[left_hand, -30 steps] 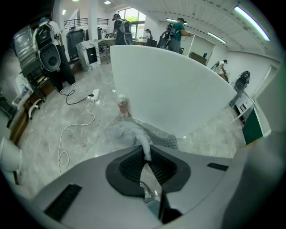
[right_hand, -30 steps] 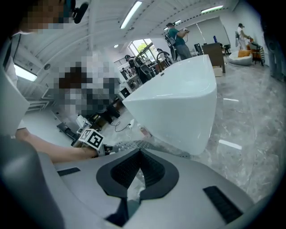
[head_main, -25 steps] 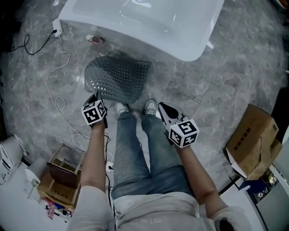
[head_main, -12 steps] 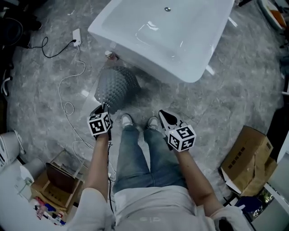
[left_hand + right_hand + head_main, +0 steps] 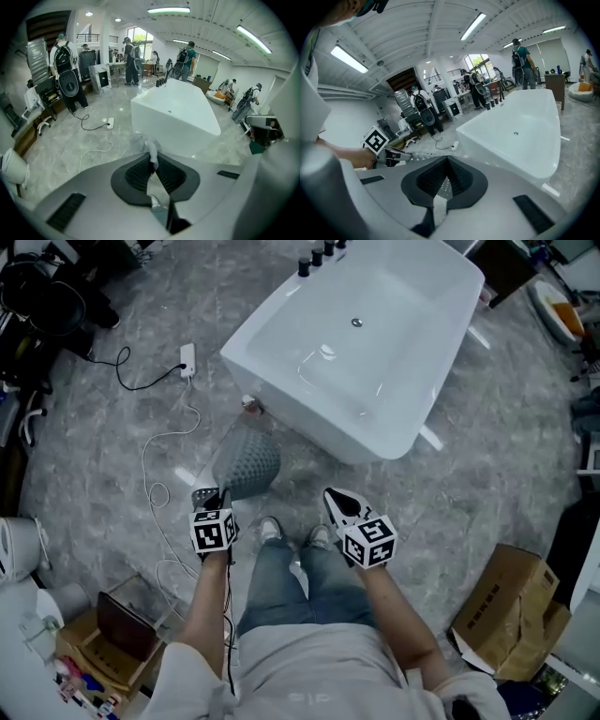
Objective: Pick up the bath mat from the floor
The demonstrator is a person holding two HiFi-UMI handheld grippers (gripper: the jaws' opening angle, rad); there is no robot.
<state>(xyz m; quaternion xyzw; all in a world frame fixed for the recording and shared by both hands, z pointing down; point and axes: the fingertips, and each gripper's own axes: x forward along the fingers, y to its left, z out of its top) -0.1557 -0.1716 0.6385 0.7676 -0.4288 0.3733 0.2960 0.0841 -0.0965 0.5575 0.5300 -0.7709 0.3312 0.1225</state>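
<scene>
Left gripper (image 5: 213,494) pinching the near edge of the gray perforated bath mat (image 5: 247,463); left gripper view shows both jaws pressed onto a gray fold of it, almost no gap; mat bunched into a rounded hump, extends far from the jaw tips toward the near left corner of the white bathtub (image 5: 375,362); cannot tell from above if its far end clears the gray marble floor (image 5: 487,456); right gripper (image 5: 331,494) held to the right of the mat, apart from it, jaws pressed together at the tips, nothing pinched; marker cubes of both grippers face up near the person's forearms; person stands with jeans (image 5: 281,587) and light shoes (image 5: 270,529) between the two grippers, just near of the mat; tub runs far and right, drain visible in its basin, dark bottles (image 5: 317,257) on its far rim; white power strip (image 5: 187,359) on floor far left, black cord going left from it, white cable (image 5: 150,465) snaking near along the left side; cardboard box (image 5: 511,620) open at near right; clutter and a small wooden crate (image 5: 117,624) at near left; gripper views show a big hall with ceiling strip lights and people with backpacks (image 5: 187,54) at the far end.
</scene>
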